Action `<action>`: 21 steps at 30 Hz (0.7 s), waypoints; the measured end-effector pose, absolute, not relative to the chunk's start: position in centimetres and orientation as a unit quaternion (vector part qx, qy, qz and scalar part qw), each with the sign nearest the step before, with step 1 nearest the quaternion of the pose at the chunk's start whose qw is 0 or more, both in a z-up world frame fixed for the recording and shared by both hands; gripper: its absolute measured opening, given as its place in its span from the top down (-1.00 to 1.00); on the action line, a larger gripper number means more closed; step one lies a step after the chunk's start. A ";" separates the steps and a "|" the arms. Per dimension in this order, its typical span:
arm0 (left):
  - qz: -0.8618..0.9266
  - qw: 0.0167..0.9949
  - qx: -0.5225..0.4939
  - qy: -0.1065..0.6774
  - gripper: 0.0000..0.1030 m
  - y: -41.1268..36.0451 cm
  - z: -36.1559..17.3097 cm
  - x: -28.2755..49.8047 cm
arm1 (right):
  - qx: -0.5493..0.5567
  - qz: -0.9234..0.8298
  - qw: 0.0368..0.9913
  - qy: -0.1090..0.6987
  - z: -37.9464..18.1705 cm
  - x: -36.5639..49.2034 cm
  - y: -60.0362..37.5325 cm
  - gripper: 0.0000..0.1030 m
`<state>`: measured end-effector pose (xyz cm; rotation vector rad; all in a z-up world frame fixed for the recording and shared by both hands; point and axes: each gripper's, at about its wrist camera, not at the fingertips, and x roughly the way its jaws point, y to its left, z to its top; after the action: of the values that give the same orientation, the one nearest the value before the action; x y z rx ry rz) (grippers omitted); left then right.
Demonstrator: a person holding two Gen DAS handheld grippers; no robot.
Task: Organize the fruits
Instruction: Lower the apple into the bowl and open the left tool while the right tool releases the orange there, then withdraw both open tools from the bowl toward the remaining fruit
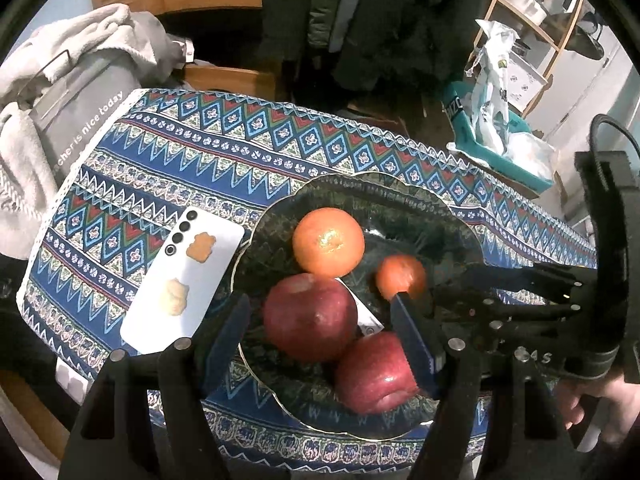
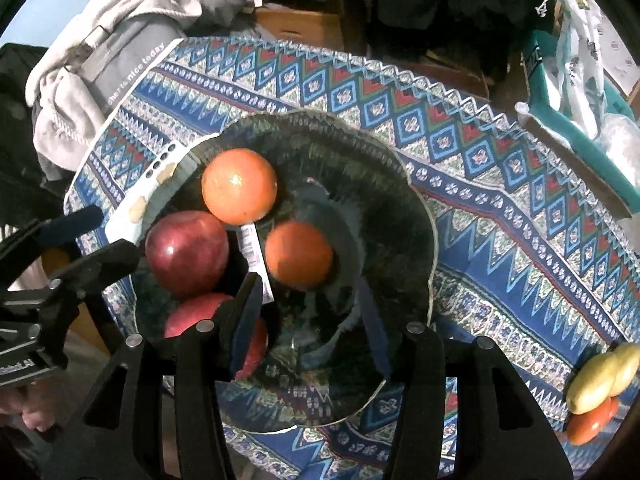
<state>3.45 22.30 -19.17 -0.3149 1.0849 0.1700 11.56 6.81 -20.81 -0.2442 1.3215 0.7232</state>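
A dark glass bowl [image 1: 448, 216] [image 2: 404, 184] sits on the patterned tablecloth. It holds a large orange [image 1: 328, 240] [image 2: 239, 186], a small orange [image 1: 401, 276] [image 2: 299, 254] and two red apples [image 1: 310, 316] [image 1: 374, 372], also in the right wrist view [image 2: 187, 254] [image 2: 192, 316]. My left gripper [image 1: 320, 336] is open, its fingers either side of the nearer apples. My right gripper [image 2: 310, 320] is open and empty above the bowl, just short of the small orange. Yellow fruit [image 2: 604, 378] and a red-orange fruit [image 2: 592, 420] lie on the cloth at the right.
A white phone [image 1: 184, 280] lies left of the bowl. A paper label [image 2: 254, 256] lies among the fruit. A grey bag with towels [image 1: 80, 100] stands at the table's left edge. A teal box with plastic bags [image 1: 500, 136] sits beyond the far right edge.
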 end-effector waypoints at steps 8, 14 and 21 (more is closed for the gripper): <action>0.083 0.851 -0.148 0.498 -0.45 22.2 -17.6 3.3 | -0.091 0.306 0.759 0.568 -17.1 12.3 4.8 -0.15; 0.074 0.862 -0.135 0.484 -0.46 21.1 -15.8 3.4 | -0.082 0.301 0.787 0.532 -13.5 12.0 3.7 -0.31; 0.066 0.885 -0.104 0.448 -0.59 19.3 -12.9 2.8 | -0.071 0.292 0.815 0.495 -9.3 11.4 2.2 -0.43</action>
<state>2.85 19.27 -12.87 -0.2172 0.9317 0.1375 11.39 2.21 -9.30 -0.1512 1.0555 0.6235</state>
